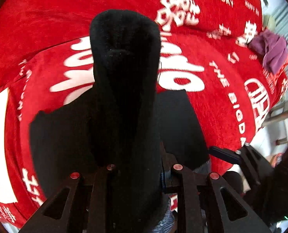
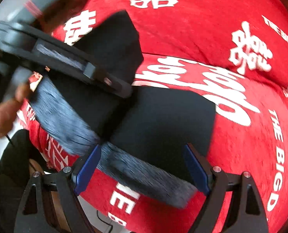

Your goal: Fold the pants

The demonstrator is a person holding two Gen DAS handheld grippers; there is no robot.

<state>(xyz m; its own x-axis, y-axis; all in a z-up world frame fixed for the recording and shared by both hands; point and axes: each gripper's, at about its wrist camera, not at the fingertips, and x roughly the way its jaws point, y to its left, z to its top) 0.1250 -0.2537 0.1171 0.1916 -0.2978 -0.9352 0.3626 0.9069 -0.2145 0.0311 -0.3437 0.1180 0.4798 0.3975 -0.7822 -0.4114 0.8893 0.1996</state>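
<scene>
Black pants (image 2: pixel 163 116) lie on a red blanket with white lettering, their ribbed grey waistband (image 2: pixel 144 178) toward me. My right gripper (image 2: pixel 142 167) is open just above the waistband, blue pads (image 2: pixel 87 167) either side of it, holding nothing. My left gripper (image 1: pixel 142 167) is shut on a fold of the black pants (image 1: pixel 124 77), which rises between the fingers and hides the fingertips. The rest of the pants (image 1: pixel 66 136) lies flat below it. The left gripper (image 2: pixel 122 91) also shows in the right wrist view, at the pants' left part.
The red blanket (image 1: pixel 212 116) covers a bed. A purple cloth (image 1: pixel 270 52) lies at its far right corner. The bed edge and floor (image 2: pixel 97 213) are below the waistband. My hand (image 2: pixel 6 106) shows at left.
</scene>
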